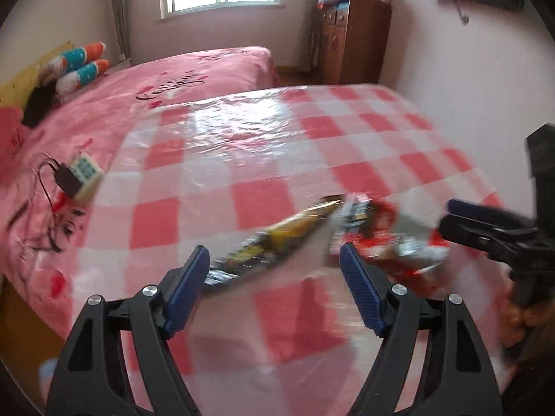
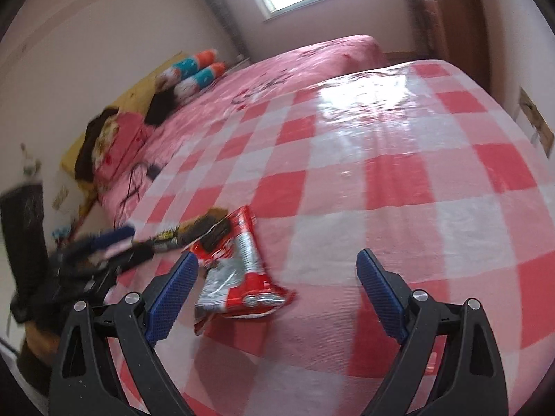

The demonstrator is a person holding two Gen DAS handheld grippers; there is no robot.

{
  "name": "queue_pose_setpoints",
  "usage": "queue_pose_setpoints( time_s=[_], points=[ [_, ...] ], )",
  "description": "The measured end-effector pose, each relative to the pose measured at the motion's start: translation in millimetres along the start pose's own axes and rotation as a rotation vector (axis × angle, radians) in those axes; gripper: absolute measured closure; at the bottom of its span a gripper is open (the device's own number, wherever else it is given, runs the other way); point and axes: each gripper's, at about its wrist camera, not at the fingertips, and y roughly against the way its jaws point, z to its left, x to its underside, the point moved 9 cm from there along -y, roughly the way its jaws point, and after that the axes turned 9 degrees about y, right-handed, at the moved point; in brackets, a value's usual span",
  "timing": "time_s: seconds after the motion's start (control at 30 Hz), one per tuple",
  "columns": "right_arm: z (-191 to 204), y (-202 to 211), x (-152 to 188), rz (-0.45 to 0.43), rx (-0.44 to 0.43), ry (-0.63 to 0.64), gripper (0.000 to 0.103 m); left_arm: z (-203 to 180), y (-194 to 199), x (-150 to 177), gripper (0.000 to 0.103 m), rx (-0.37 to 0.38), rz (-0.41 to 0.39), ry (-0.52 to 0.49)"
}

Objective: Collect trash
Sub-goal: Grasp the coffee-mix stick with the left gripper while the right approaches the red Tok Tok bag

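Both wrappers (image 2: 239,270) look light, crinkly, slippery — pinch a flat edge. Left gripper (image 1: 275,274) and right gripper (image 2: 277,280) gape wide, empty.

left gripper (image 1: 275,260): my black plastic tool, two scissor-like arms with triangular cut-outs
left fingers (image 1: 189,291): blue ribbed pads, long and flat
left screws: two round silver pivots on each arm
right gripper (image 2: 277,263): same black frame, same build
right fingers (image 2: 381,294): blue textured pads
right screws: silver pivots, two per side
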Motion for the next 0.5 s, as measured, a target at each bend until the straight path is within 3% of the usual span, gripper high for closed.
queue_pose_setpoints(
  time_s=[0.13,0.33,0.5],
  points=[
    [15,-12,-1,0.034,-0.002,0.072,0.012,11,-16,-1,0.025,-0.033,0.03,-0.092],
    [23,-23,1,0.079,-0.03,0.091,0.011,5,-41,1,0.025,-0.014,0.085,-0.178],
    [25,-24,2,0.087,-0.04,0.109,0.011,1,-52,-7,0.026,0.02,0.081,-0.169]
  ],
)
